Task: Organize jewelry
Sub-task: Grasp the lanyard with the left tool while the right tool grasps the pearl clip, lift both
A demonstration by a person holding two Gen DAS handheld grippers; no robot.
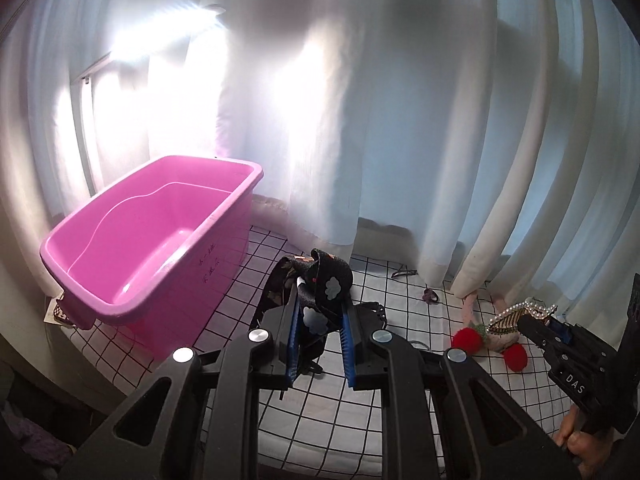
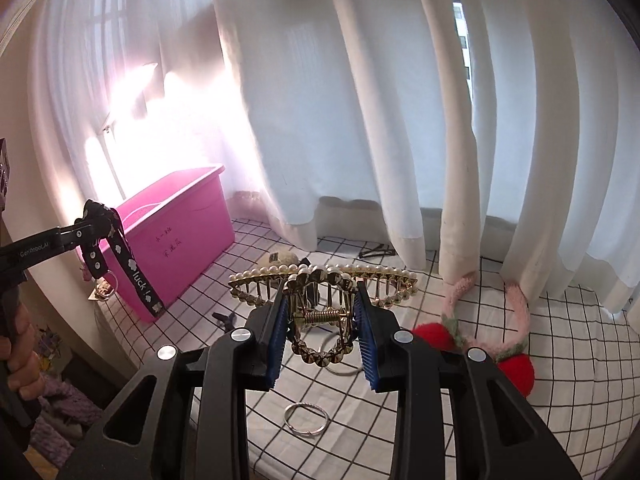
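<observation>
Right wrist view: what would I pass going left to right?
Black "luck" strap held aloft → pink bin → pearl hair claw in the right hand-held gripper → pink headband with red pompoms.

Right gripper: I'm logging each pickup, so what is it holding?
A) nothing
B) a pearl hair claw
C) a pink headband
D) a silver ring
B: the right gripper is shut on the pearl hair claw, lifted above the checked cloth.

At frame centre, the right gripper [image 2: 322, 320] clamps a gold, pearl-edged claw hair clip [image 2: 320, 286] above a black-gridded white cloth [image 2: 560, 360]; a bright pink plastic bin [image 2: 180, 232] sits left, a silver ring [image 2: 306, 419] below.
</observation>
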